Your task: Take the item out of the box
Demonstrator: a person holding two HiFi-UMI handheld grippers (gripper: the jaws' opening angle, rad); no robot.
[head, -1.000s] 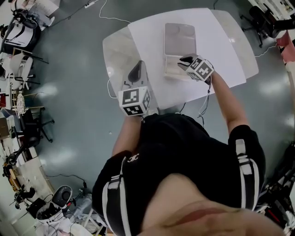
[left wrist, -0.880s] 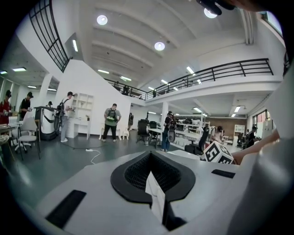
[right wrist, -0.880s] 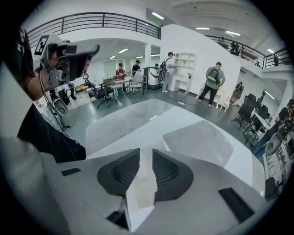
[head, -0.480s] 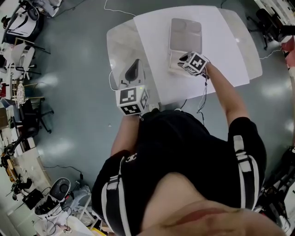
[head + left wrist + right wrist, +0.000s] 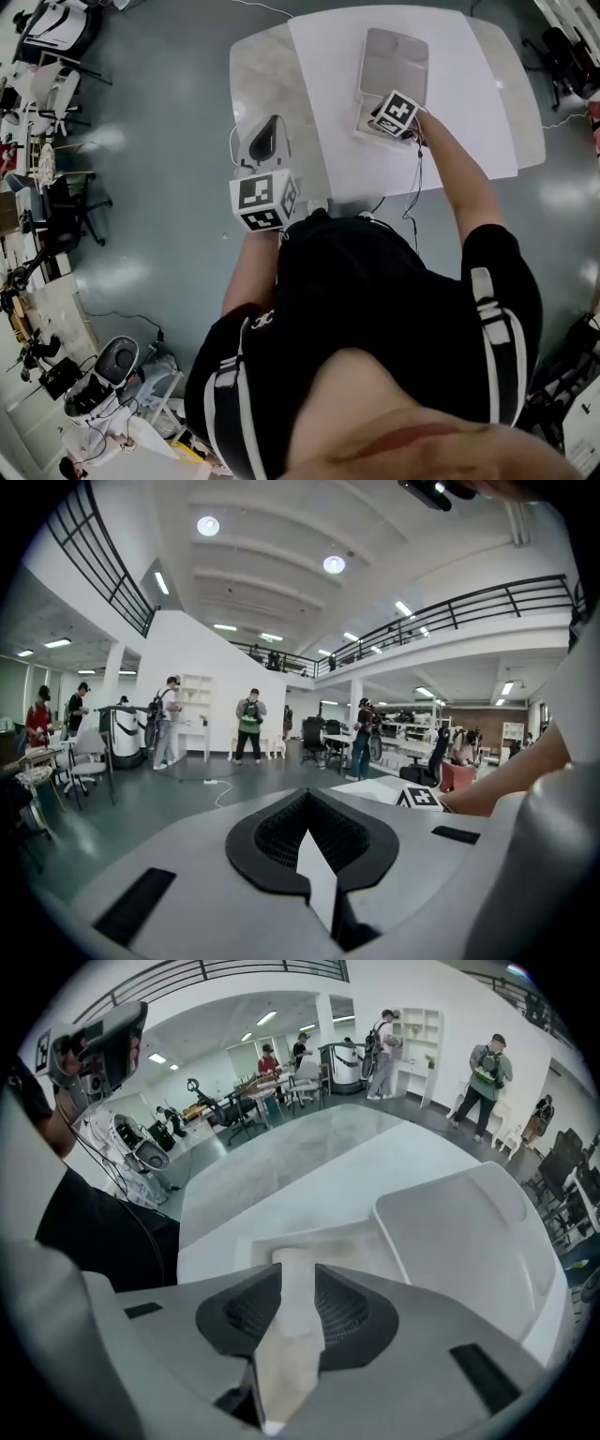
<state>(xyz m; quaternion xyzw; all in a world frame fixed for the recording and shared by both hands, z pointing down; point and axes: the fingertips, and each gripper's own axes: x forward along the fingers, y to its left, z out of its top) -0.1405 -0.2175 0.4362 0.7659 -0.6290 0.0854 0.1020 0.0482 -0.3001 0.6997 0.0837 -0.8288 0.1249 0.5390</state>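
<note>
Right gripper (image 5: 382, 119) has advanced into box (image 5: 394, 58), jaws on item (image 5: 298, 1296).

The right hand-held gripper (image 5: 296, 1277) clasps a pale item (image 5: 292, 1321) inside the open white box (image 5: 361, 1241); lid (image 5: 469, 1232) folded back.

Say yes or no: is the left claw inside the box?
No: in the head view the left claw is over the left part of the table, well apart from the box.
</note>
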